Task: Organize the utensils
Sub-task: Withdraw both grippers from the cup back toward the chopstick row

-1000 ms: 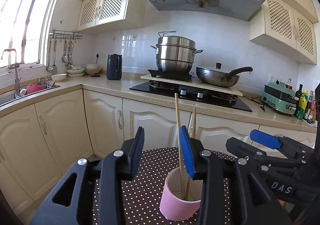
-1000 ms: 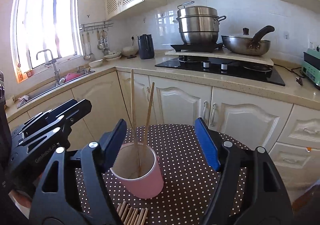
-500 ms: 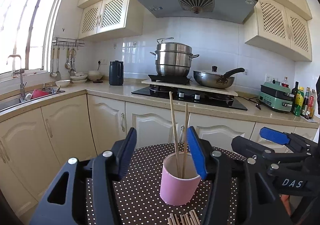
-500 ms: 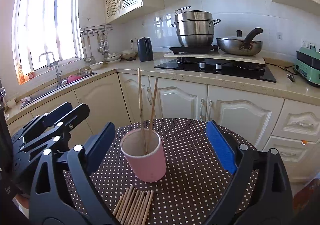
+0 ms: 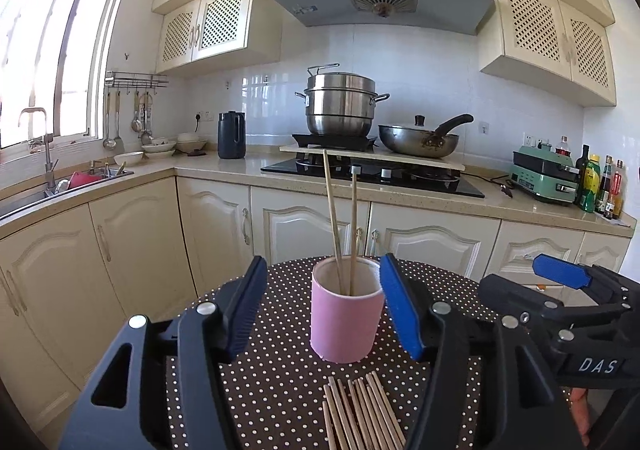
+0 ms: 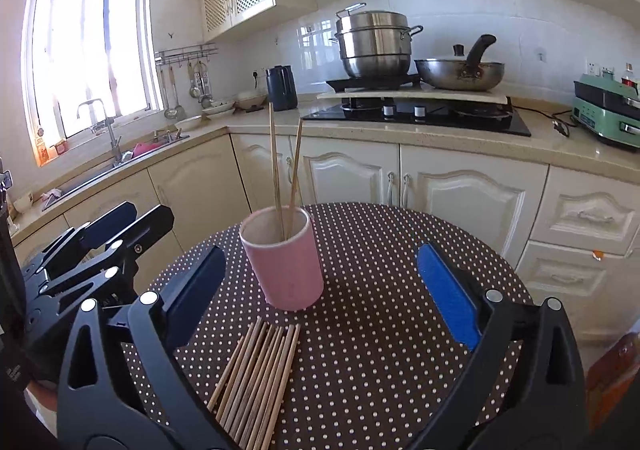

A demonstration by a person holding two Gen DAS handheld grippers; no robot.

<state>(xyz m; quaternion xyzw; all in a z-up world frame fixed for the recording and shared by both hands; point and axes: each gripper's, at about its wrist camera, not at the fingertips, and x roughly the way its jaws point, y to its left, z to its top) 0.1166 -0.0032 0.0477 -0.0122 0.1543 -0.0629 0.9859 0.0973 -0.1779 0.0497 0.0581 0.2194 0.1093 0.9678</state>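
beside cup [image 6: 285, 261]: chopsticks [image 6: 256, 378], both tools spread.

left hand-held gripper [image 5: 322, 308] | black frame, blue pads, silver screws | right hand-held gripper [image 6: 320, 284] | white "DAS" lettering

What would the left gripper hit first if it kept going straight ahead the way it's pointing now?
Most likely the pink cup, which sits between the open fingers of the left gripper, just ahead of the tips. Depth is hard to judge through the fisheye.
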